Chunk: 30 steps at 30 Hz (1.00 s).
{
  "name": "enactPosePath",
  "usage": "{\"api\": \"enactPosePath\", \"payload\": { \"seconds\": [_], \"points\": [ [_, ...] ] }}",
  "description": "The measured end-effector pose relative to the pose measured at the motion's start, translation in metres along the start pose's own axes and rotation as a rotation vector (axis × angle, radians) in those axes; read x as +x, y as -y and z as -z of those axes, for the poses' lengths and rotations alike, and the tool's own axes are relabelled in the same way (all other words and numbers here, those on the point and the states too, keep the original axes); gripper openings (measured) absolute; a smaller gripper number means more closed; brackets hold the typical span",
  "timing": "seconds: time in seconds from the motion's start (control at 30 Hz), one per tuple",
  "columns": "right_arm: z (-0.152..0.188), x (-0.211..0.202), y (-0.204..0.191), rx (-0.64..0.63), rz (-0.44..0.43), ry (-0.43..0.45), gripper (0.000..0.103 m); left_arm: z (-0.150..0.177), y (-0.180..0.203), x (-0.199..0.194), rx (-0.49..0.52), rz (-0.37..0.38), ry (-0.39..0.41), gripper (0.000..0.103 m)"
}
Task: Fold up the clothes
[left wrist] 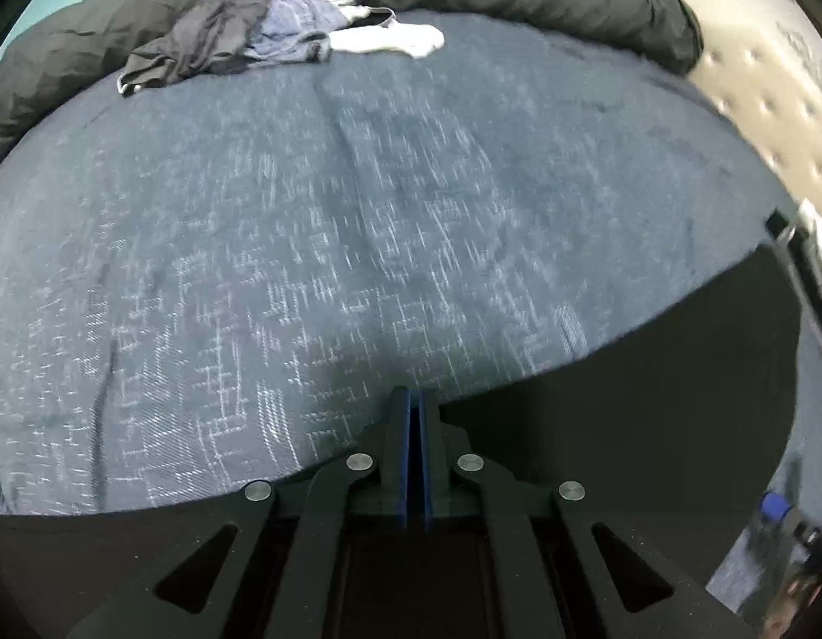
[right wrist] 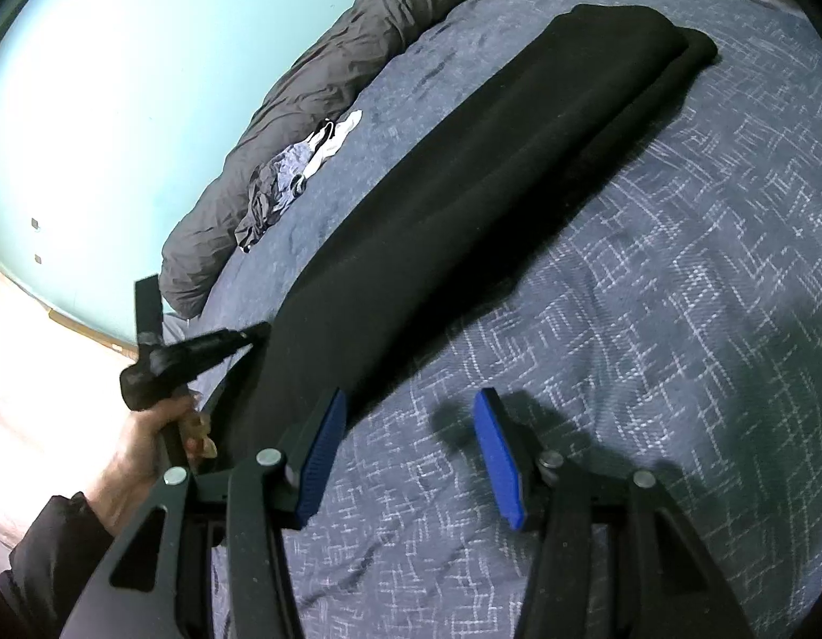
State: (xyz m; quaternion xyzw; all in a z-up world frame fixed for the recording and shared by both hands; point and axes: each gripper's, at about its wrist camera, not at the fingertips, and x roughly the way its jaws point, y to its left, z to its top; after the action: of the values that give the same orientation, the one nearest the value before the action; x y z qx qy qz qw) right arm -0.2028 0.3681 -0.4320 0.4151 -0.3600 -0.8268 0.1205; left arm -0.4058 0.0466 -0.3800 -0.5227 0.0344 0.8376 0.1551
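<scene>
A long black garment [right wrist: 464, 202] lies folded lengthwise across the blue patterned bedspread [right wrist: 650, 293]. In the left wrist view its near end [left wrist: 650, 399] fills the lower right. My left gripper [left wrist: 415, 399] is shut, its blue pads pressed together at the garment's edge; cloth between them cannot be made out. In the right wrist view the left gripper [right wrist: 251, 335] sits at the garment's near-left end, held by a hand. My right gripper [right wrist: 408, 410] is open and empty, just above the bedspread beside the garment's near edge.
A small pile of clothes [left wrist: 251, 37], dark, blue and white, lies at the far side of the bed, also in the right wrist view [right wrist: 288, 175]. A rolled dark grey duvet [right wrist: 315, 80] runs along the far edge by a light blue wall. A tufted headboard [left wrist: 773, 85] stands at right.
</scene>
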Motion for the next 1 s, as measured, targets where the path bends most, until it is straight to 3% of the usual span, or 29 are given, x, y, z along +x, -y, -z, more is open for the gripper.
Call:
{"api": "enactPosePath", "payload": {
  "seconds": [0.13, 0.3, 0.43, 0.63, 1.0],
  "points": [
    [0.000, 0.001, 0.002, 0.004, 0.000, -0.001, 0.051, -0.004, -0.004, -0.019, -0.019, -0.027, 0.035, 0.009],
    [-0.003, -0.002, 0.004, 0.014, -0.004, 0.013, 0.051, 0.007, -0.030, -0.076, -0.080, 0.020, 0.093, 0.014],
    [-0.004, -0.003, 0.003, 0.023, -0.013, 0.017, 0.051, 0.052, -0.059, -0.117, -0.127, 0.034, 0.106, 0.021],
    [0.000, 0.000, -0.006, 0.012, -0.020, 0.011, 0.051, 0.134, -0.093, -0.133, -0.227, -0.004, 0.074, 0.023],
    [0.044, 0.026, -0.071, -0.216, -0.031, -0.109, 0.051, 0.263, -0.112, -0.172, -0.429, -0.012, 0.224, 0.023]
  ]
}}
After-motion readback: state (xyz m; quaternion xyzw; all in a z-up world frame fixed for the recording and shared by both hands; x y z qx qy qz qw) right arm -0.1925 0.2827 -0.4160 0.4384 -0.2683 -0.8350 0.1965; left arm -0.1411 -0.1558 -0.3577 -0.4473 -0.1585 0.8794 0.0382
